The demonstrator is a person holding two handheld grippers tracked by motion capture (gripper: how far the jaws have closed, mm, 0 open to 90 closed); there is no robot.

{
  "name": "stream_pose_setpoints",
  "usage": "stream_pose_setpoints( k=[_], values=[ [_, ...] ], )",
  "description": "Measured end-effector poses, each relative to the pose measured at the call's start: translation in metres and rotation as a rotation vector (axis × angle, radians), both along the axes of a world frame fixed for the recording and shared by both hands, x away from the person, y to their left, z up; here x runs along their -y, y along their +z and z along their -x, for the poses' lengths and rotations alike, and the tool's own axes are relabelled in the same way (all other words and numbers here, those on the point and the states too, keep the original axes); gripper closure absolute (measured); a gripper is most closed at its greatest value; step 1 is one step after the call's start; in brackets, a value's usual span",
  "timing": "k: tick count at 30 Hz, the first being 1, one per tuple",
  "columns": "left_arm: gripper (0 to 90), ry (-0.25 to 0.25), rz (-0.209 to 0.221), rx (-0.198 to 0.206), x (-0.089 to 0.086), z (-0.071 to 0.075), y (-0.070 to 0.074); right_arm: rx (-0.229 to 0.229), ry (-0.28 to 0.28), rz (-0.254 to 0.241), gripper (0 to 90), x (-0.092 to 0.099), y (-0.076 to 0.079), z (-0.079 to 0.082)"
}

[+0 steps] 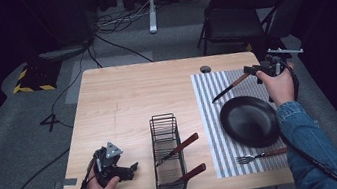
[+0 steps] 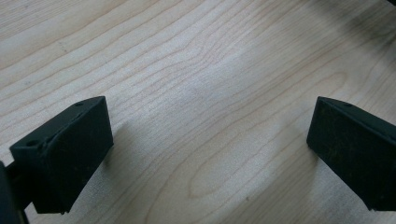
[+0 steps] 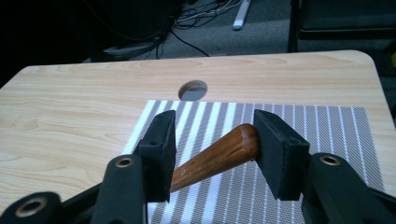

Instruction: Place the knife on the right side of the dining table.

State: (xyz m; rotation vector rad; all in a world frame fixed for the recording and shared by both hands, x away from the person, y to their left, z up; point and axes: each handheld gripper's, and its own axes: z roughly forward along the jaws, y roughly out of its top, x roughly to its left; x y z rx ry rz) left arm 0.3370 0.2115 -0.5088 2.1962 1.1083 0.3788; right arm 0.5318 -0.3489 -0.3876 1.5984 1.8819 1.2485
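High view looks down on a pale wood-grain worktop (image 1: 122, 101) with rounded corners and a round cable hole (image 1: 205, 69) near its far edge, standing on grey carpet (image 1: 10, 133). Black cables (image 1: 115, 21) trail over the floor beyond it, a black folding chair (image 1: 238, 16) stands at the far right, and a yellow-and-black striped base (image 1: 33, 82) sits far left.

A striped placemat (image 1: 210, 118) covers the right part of the worktop. On it lies a black plate (image 1: 249, 121), with a fork (image 1: 259, 155) just beside its near rim. A black wire basket (image 1: 167, 155) stands near the middle, two wooden-handled utensils (image 1: 180, 147) leaning out of it toward the mat.

Left hand-held gripper (image 1: 130, 170) rests low at the near left corner, its jaws spread wide over bare wood and holding nothing. Right hand-held gripper (image 1: 250, 69) is raised over the far end of the mat, its jaws clamped on the wooden handle of a knife (image 1: 228, 88) whose dark blade slants down toward the plate's far rim
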Motion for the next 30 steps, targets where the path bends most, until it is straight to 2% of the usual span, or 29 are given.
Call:
stream_pose_setpoints(
  k=[7, 12, 30],
  values=[
    [0.5, -0.002, 0.0, -0.001, 0.0, 0.0, 0.0, -0.038, -0.017, -0.003, 50.3, 0.011, -0.007, -0.003],
    [0.5, -0.002, 0.0, -0.001, 0.0, 0.0, 0.0, -0.049, -0.018, 0.003, 49.1, 0.014, -0.011, -0.004],
    [0.5, -0.001, -0.002, -0.001, 0.0, 0.0, 0.0, -0.097, -0.031, -0.023, 48.0, 0.032, -0.036, -0.01]
  ],
)
